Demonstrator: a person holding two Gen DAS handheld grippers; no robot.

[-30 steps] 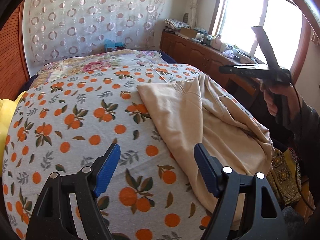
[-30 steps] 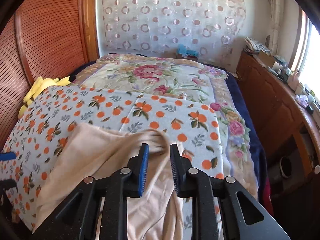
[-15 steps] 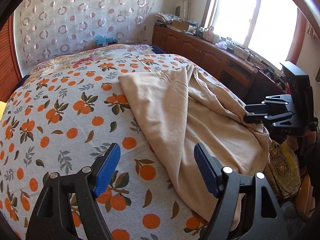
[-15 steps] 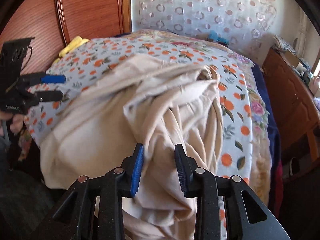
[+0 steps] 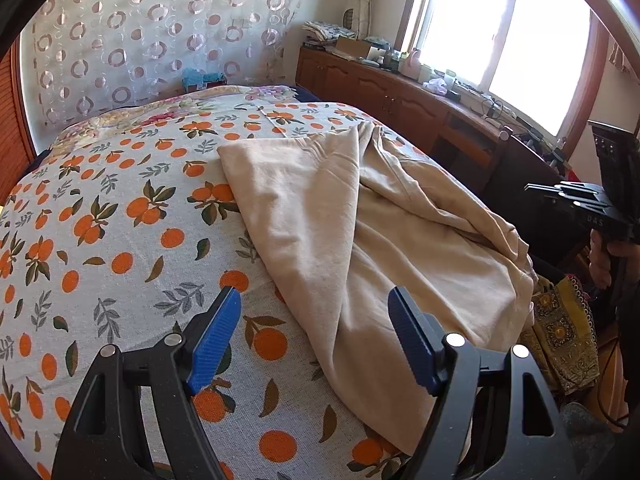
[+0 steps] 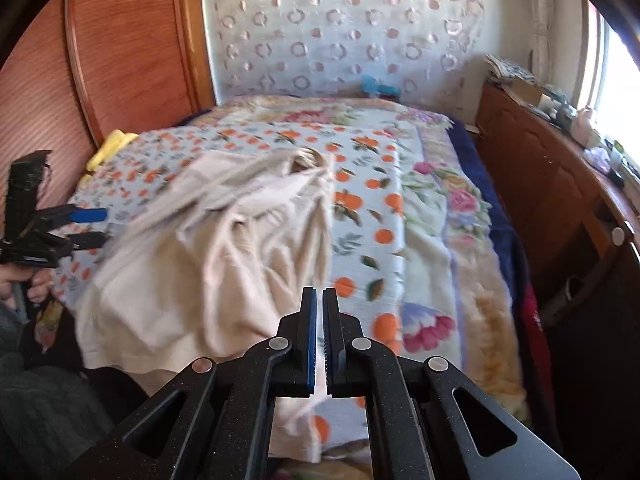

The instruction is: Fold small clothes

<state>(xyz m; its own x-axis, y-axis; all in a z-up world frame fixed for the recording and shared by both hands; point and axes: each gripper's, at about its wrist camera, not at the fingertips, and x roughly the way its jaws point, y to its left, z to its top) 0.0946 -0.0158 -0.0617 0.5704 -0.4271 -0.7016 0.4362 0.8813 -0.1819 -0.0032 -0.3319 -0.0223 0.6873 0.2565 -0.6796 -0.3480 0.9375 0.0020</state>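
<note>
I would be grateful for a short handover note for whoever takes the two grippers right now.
Left gripper: open, empty, hovering over the orange-print sheet beside the garment's near-left edge.
Right gripper: shut; whether it pinches any cloth cannot be told.
Beige garment: on the bed, one flap laid over, its right side bunched and rumpled, its near end hanging over the bed edge.
Done: at most one rough fold.
Left: smooth the wrinkles, square the edges, finish folding.
</note>
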